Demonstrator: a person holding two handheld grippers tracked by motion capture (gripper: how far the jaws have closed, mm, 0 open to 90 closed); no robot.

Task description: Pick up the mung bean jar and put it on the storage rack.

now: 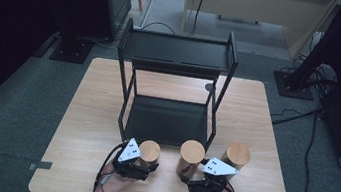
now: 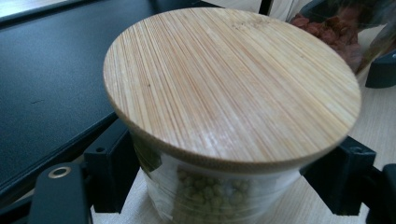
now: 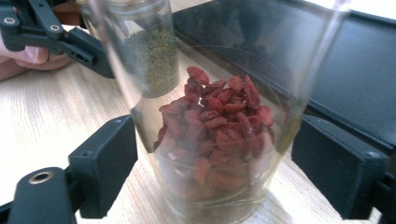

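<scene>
Three jars stand in a row on the tabletop [image 1: 85,114] before the rack [image 1: 173,76]: left jar [image 1: 149,152], middle jar [image 1: 190,158], right jar [image 1: 237,156] just beside it.

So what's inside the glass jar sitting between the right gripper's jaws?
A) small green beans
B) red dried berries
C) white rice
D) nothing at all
B: the right gripper view shows the jar of red dried berries between the black jaws of the right gripper, while the jar of small green beans stands farther off by the left gripper.
</scene>
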